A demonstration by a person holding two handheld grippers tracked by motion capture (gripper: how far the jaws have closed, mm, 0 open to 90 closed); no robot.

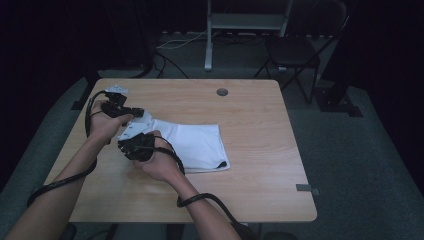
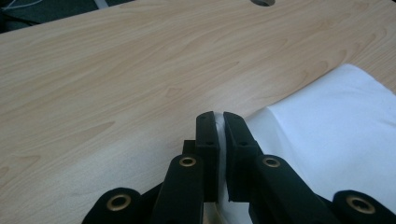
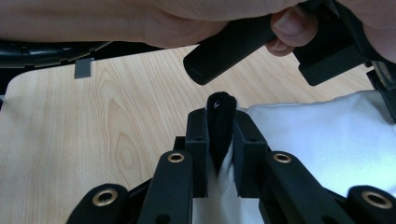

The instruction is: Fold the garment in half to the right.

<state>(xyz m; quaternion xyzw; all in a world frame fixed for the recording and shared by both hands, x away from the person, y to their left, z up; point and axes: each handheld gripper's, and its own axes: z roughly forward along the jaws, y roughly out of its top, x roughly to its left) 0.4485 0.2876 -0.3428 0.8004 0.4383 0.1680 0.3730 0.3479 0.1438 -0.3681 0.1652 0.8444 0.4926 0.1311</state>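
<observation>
A white folded garment [image 1: 197, 142] with black trim lies on the wooden table [image 1: 255, 110], left of centre. Its left end is lifted off the tabletop. My left gripper [image 1: 141, 114] is shut on the white edge of the cloth [image 2: 336, 135], which is pinched thin between the pads [image 2: 220, 128]. Just in front of it, my right gripper [image 1: 142, 138] is shut on a black strip of trim [image 3: 219, 116] at the edge of the white fabric [image 3: 327, 135]. In the right gripper view the other hand [image 3: 187, 18] and its black handle [image 3: 229, 49] sit close above the jaws.
A round cable hole [image 1: 222, 92] is at the table's far middle. A small grey tag [image 1: 303, 187] sticks to the near right edge. Behind the table stand a dark chair [image 1: 295, 50] and a metal stand [image 1: 208, 45]. Black cables trail from both grippers.
</observation>
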